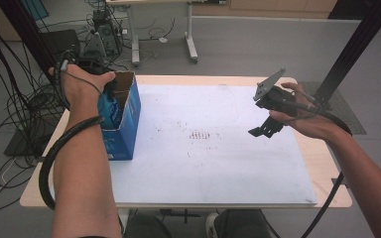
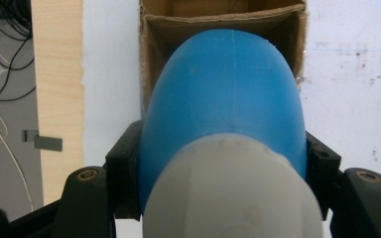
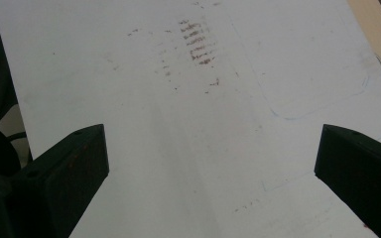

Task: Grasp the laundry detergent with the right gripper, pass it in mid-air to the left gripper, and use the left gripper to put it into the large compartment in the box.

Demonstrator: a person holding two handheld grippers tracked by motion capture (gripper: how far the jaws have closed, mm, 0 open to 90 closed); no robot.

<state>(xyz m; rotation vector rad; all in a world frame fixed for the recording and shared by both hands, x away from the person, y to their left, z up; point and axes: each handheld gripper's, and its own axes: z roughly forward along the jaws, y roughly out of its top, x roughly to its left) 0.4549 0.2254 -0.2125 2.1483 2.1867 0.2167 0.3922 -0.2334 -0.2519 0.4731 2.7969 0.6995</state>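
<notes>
Black jaws of the left gripper (image 2: 223, 163) press against both flanks of a blue bottle with a pale grey cap (image 2: 228, 148), closed on it as far as its width allows. In the left gripper view the bottle's rounded far end points into the open top of a cardboard box (image 2: 151, 59) directly beyond it, and the high view shows the left hand (image 1: 82, 82) at the mouth of that box (image 1: 126, 119), which is blue outside and stands at the left of the white bench (image 1: 218, 163). The bottle looks partly in the opening; whether it has reached the bottom cannot be told. By that reading the carrying is mostly done, and what is left is to lower it fully and let go. The right gripper (image 1: 267, 126) hangs apart over the right side of the bench, its jaws spread wide with nothing between them but the stained white surface.
</notes>
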